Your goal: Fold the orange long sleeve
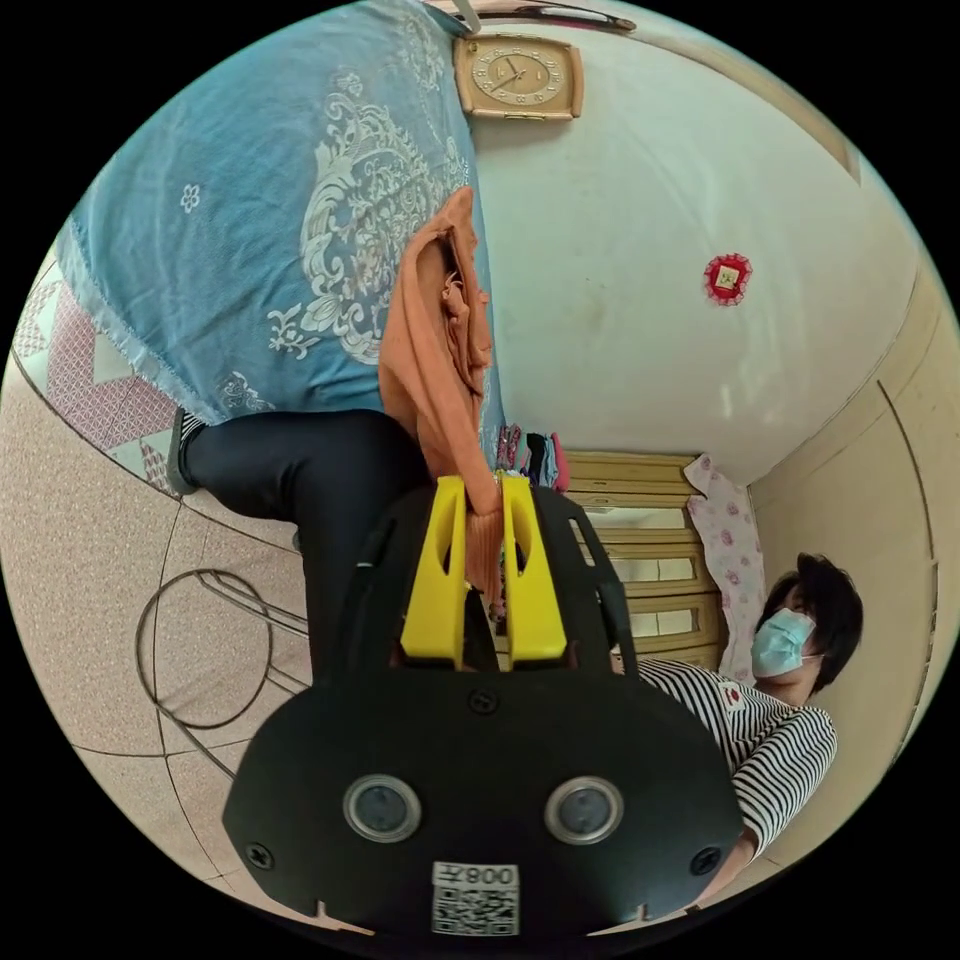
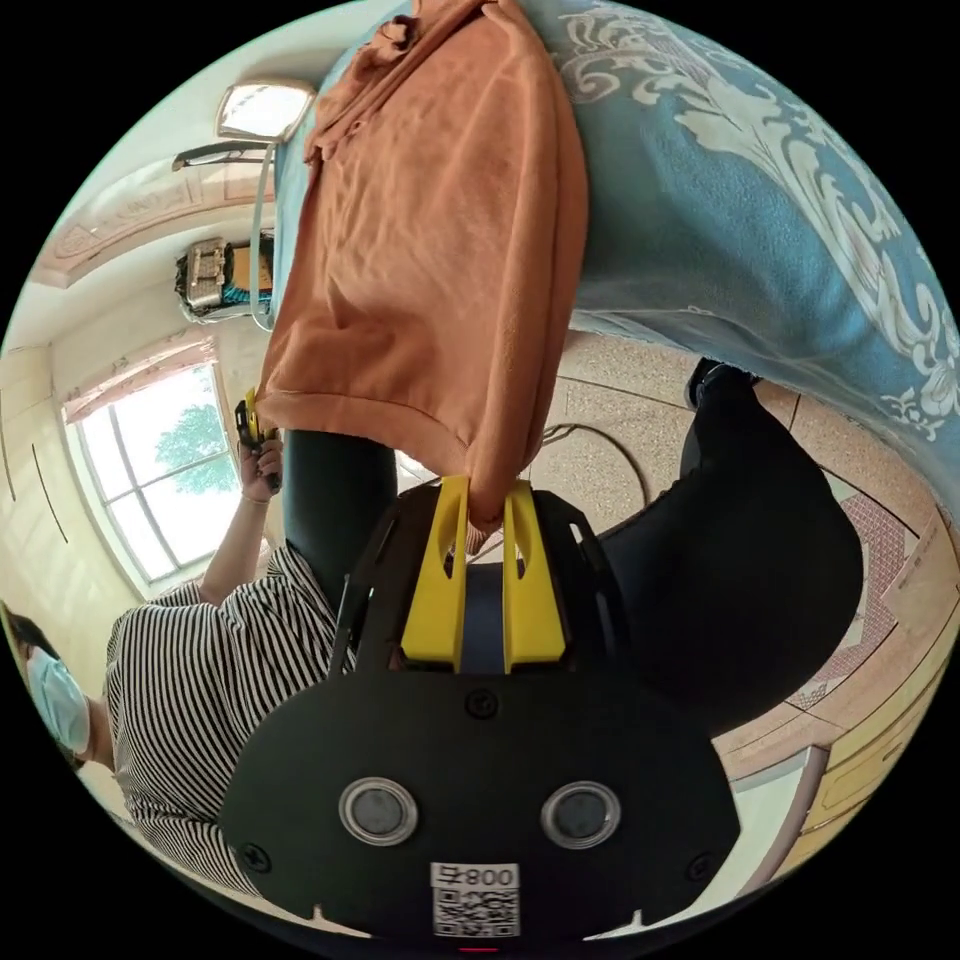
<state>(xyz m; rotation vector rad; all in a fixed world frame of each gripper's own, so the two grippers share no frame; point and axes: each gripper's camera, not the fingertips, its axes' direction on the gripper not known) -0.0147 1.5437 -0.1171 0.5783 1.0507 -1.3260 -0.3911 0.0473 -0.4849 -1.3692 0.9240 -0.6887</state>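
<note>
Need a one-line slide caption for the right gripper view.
Right gripper shut on a hem corner of the orange long sleeve, lifted beside the blue patterned bedspread.

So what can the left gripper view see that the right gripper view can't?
The left gripper view alone takes in a wall clock, a red wall ornament and a wooden dresser. The right gripper view alone takes in a bright window and the other claw, held up in a hand at the shirt's far corner. Both share the orange long sleeve pinched in yellow jaws, the blue patterned bedspread, the speckled floor, and a person in a striped top.
</note>
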